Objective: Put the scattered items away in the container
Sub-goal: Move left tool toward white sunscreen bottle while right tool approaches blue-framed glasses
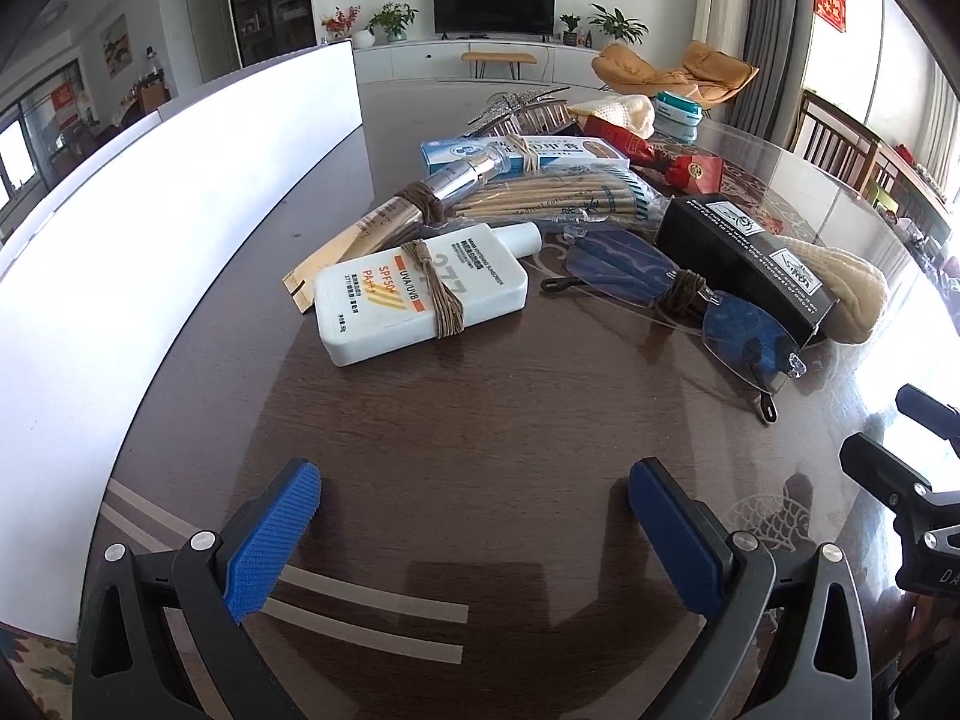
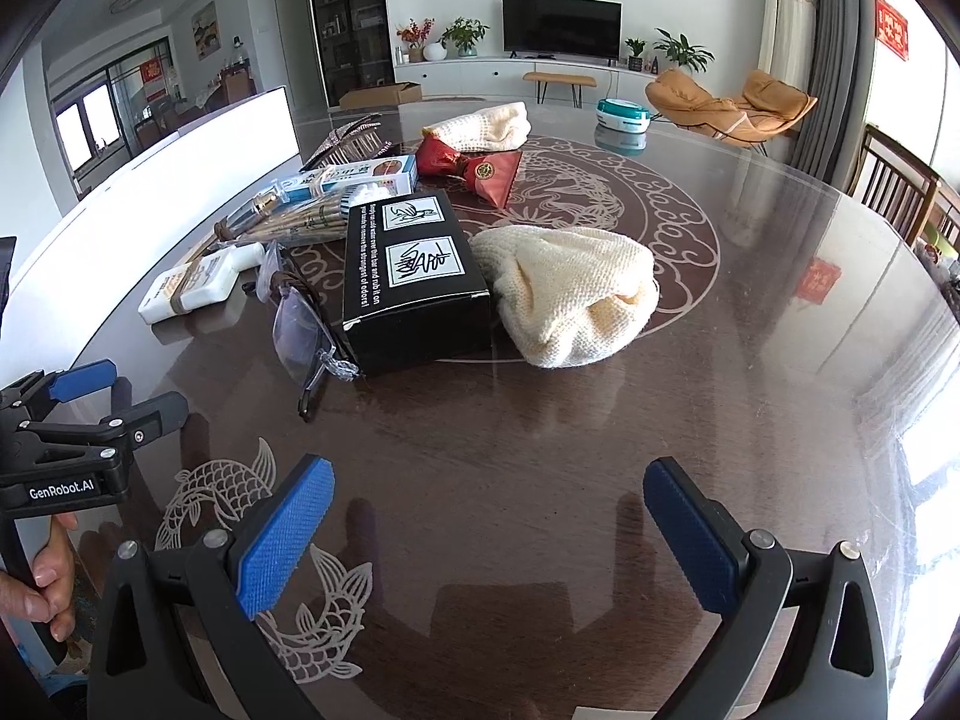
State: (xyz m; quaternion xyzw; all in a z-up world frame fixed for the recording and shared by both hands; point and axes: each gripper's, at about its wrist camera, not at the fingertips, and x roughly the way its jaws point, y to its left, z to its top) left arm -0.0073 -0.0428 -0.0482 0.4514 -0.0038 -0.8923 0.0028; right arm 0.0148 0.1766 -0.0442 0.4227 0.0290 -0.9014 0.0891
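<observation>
Scattered items lie on a dark glass-topped table [image 1: 480, 408]. Nearest my open, empty left gripper [image 1: 474, 474] is a white sunscreen bottle [image 1: 420, 294] wrapped in twine. Right of it are rimless glasses [image 1: 678, 294], a black box [image 1: 744, 258] and a cream knitted cloth [image 1: 852, 294]. Behind them lie a bundle of sticks [image 1: 558, 201], a silver tube [image 1: 462, 180] and a blue-white box [image 1: 522, 153]. The white container wall [image 1: 150, 240] runs along the left. My right gripper [image 2: 489, 471] is open and empty, short of the black box [image 2: 414, 276] and the cloth [image 2: 576, 294].
A red packet [image 2: 474, 165], a second cream cloth [image 2: 486, 126], a hair comb [image 2: 354, 138] and a teal tin [image 2: 624, 111] sit farther back. A person's hand [image 2: 48, 576] holds the left gripper's handle. Wooden chairs [image 2: 900, 192] stand at the table's right side.
</observation>
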